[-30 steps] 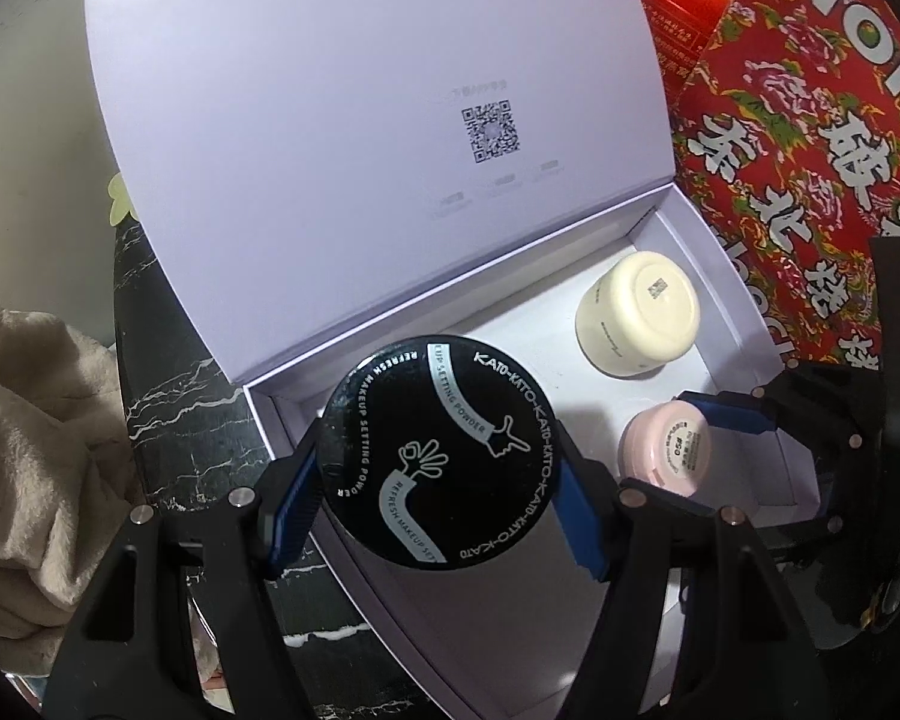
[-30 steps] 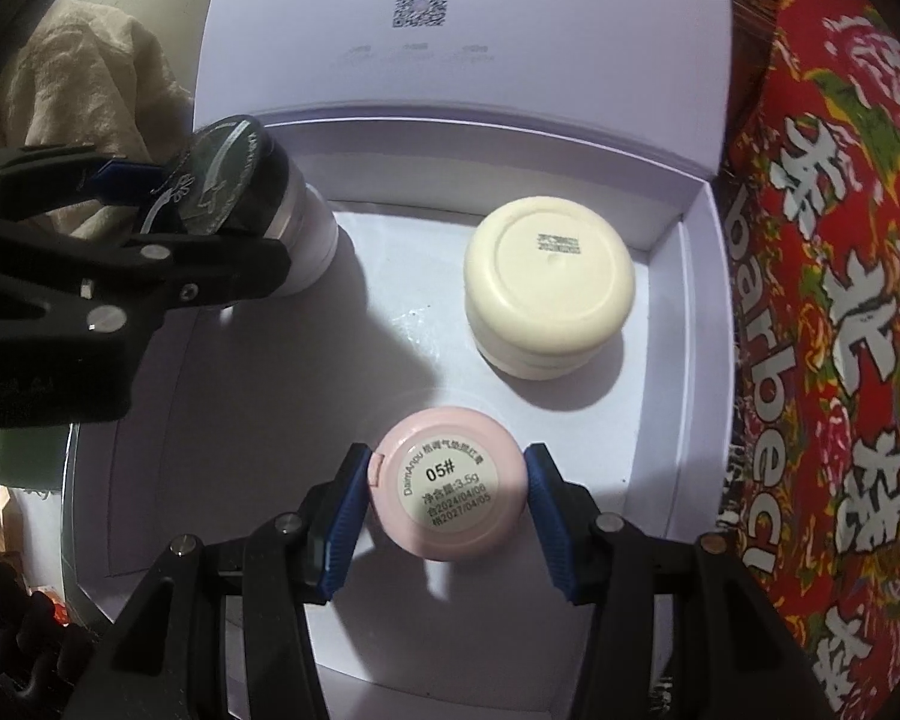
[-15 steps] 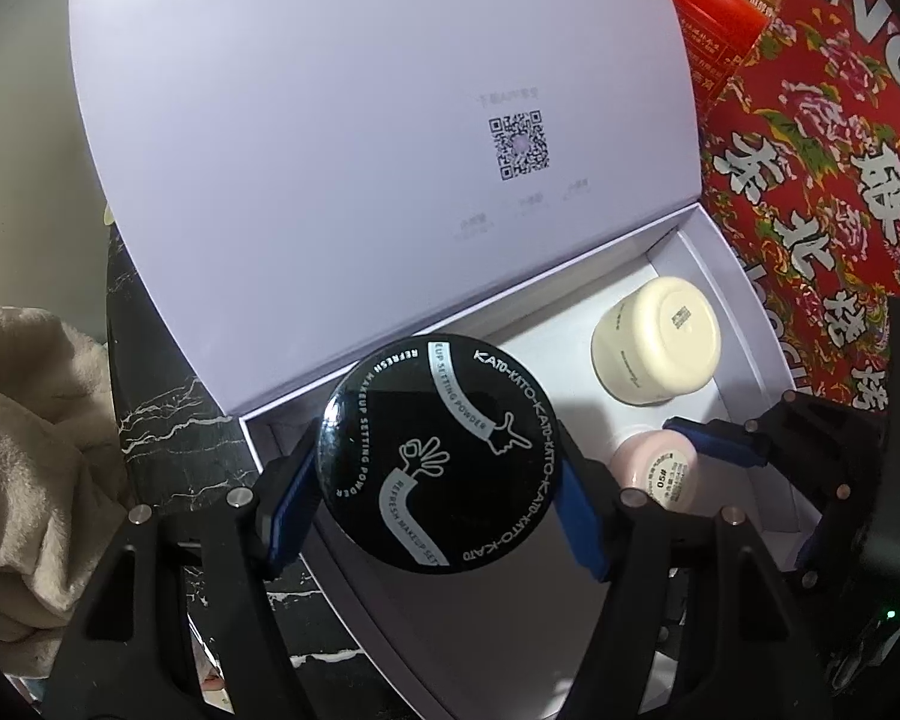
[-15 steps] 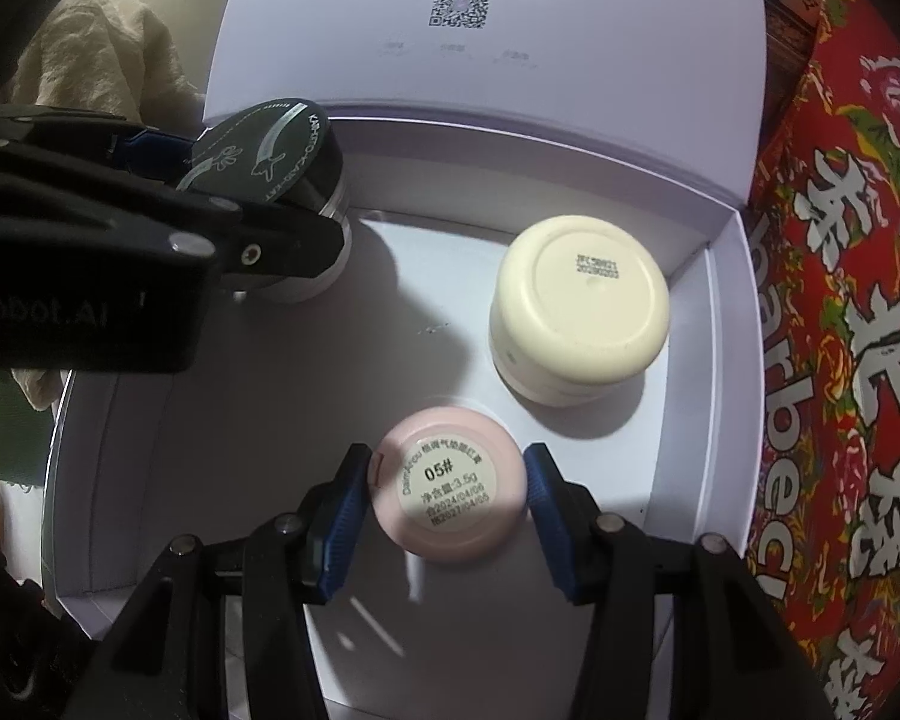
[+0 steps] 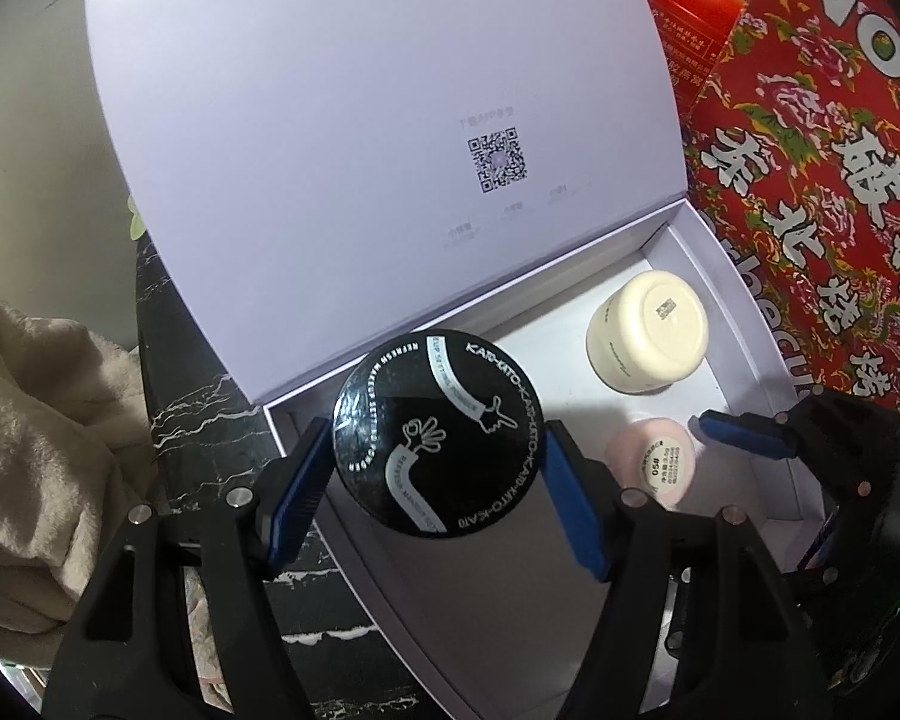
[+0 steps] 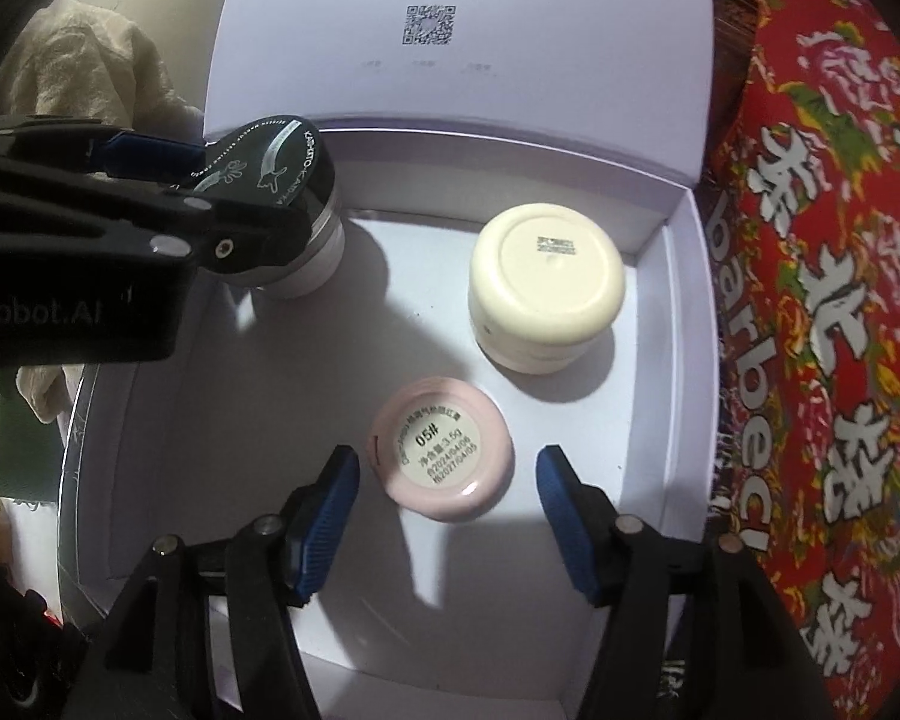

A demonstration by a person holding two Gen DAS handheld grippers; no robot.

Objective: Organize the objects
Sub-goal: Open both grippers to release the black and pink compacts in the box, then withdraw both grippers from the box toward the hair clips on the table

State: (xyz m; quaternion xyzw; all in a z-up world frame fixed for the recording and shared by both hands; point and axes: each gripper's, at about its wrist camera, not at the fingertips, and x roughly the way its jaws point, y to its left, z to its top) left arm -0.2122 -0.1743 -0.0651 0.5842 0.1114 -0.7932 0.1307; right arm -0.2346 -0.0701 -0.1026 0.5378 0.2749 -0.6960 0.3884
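Left gripper [image 5: 435, 468] clamped on black powder jar [image 5: 437, 433] over box [image 6: 684, 324] left corner, right gripper [image 6: 447, 516] jaws opening either side of pink pot [image 6: 442, 449] on box floor, cream jar [image 6: 546, 294] just behind

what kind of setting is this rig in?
Probably a home table or dresser: cosmetic jars such as the black powder jar going into a white gift box, a beige towel, a red floral cloth.
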